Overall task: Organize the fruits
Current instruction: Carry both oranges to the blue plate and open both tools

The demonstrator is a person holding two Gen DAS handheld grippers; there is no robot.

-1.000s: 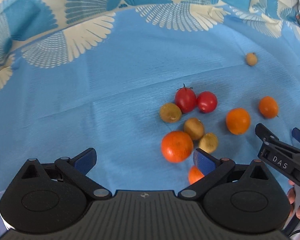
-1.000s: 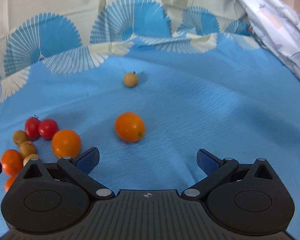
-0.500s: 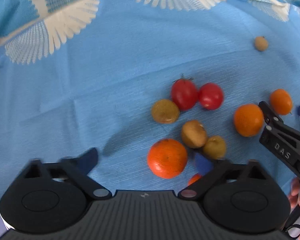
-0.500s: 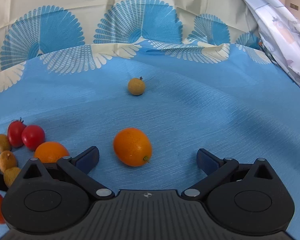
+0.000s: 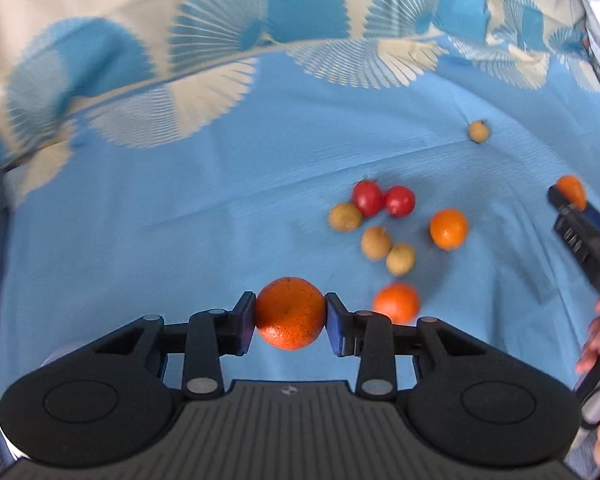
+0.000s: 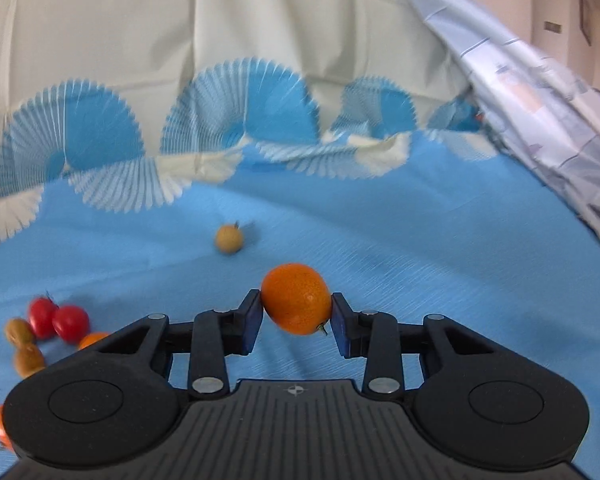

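Left tongs [image 5: 290,320] clenched on an orange [image 5: 290,313] at centre frame, clear of the blue cloth [image 5: 180,200], remaining pile [image 5: 384,236] up and to the right. Right tongs [image 6: 296,316] clamped on a kumquat [image 6: 296,298], long axis slanting across the pads, lone longan [image 6: 229,239] beyond at upper left. Blurred all over; no bowl or tray anywhere, drop spot unknowable.
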